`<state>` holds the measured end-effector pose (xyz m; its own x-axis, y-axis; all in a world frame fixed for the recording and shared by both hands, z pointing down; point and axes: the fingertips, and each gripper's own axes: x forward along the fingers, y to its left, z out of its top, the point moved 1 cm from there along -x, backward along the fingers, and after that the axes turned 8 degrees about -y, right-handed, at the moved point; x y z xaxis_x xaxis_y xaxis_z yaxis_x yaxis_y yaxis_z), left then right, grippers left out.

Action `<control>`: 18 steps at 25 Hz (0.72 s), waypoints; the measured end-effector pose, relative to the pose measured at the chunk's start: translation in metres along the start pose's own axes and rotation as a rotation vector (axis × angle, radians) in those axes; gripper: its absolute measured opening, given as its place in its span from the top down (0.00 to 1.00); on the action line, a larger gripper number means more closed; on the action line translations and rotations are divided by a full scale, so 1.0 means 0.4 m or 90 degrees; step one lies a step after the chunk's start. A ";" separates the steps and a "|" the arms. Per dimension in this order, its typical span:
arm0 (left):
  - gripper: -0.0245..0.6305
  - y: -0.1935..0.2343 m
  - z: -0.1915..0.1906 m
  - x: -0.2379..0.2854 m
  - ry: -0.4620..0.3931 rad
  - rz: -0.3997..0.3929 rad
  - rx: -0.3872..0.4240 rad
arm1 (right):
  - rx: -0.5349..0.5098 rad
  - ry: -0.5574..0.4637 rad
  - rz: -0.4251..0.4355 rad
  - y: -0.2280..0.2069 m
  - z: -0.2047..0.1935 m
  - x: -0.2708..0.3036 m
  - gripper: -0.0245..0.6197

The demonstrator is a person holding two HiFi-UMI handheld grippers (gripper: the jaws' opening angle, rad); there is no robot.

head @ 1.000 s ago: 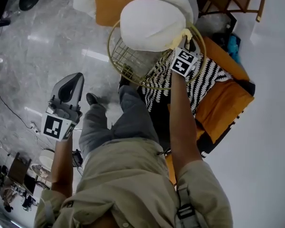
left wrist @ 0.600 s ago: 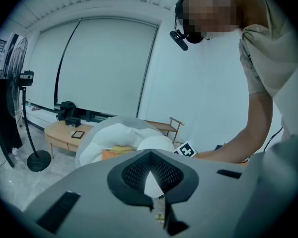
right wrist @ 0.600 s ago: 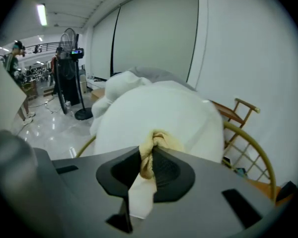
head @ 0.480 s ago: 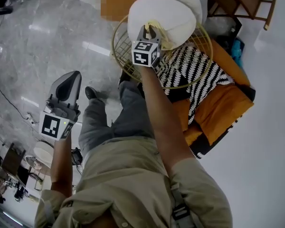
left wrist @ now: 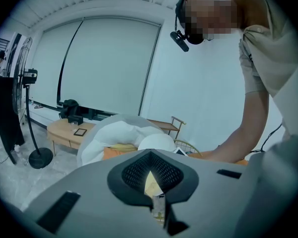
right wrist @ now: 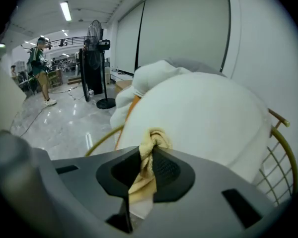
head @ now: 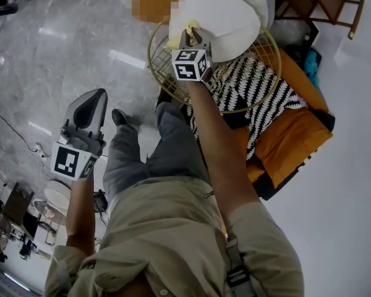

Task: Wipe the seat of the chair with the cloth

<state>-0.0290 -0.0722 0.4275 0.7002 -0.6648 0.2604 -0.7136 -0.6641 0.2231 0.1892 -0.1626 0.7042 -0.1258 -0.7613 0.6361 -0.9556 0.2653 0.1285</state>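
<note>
The chair is a round gold wire frame (head: 153, 67) with a white cushion seat (head: 229, 18). My right gripper (head: 189, 34) rests at the cushion's near left edge, shut on a yellow cloth (head: 178, 37). In the right gripper view the cloth (right wrist: 148, 155) bunches out between the jaws of the right gripper (right wrist: 152, 144) against the white cushion (right wrist: 203, 113). My left gripper (head: 96, 95) hangs over the marble floor left of the chair, shut and holding nothing. In the left gripper view the left gripper (left wrist: 149, 155) points toward the chair cushion (left wrist: 156, 142).
A black-and-white striped throw (head: 263, 94) and orange cushions (head: 294, 135) lie right of the chair. A wooden rack (head: 324, 2) stands behind. The person's leg and shoe (head: 119, 117) are below the chair. A floor fan (right wrist: 96, 48) stands on the marble floor.
The right gripper has swept the cloth from the cushion's right side across to its left edge. The left gripper has stayed where it was.
</note>
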 end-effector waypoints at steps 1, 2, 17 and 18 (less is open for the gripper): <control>0.94 -0.005 0.008 0.009 -0.007 -0.007 0.001 | 0.003 0.006 -0.023 -0.050 -0.027 -0.021 0.86; 0.94 -0.009 0.013 0.017 -0.011 -0.013 0.003 | 0.010 0.013 -0.051 -0.106 -0.058 -0.046 0.86; 0.94 -0.038 -0.020 0.042 0.025 -0.034 0.014 | 0.090 0.056 -0.223 -0.355 -0.213 -0.174 0.86; 0.94 -0.031 -0.022 0.037 0.023 -0.031 0.013 | 0.089 0.054 -0.205 -0.314 -0.203 -0.157 0.86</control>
<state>-0.0099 -0.0709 0.4368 0.7328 -0.6185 0.2838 -0.6774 -0.7027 0.2177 0.3389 -0.1003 0.7100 0.2041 -0.7393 0.6417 -0.9706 -0.0672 0.2313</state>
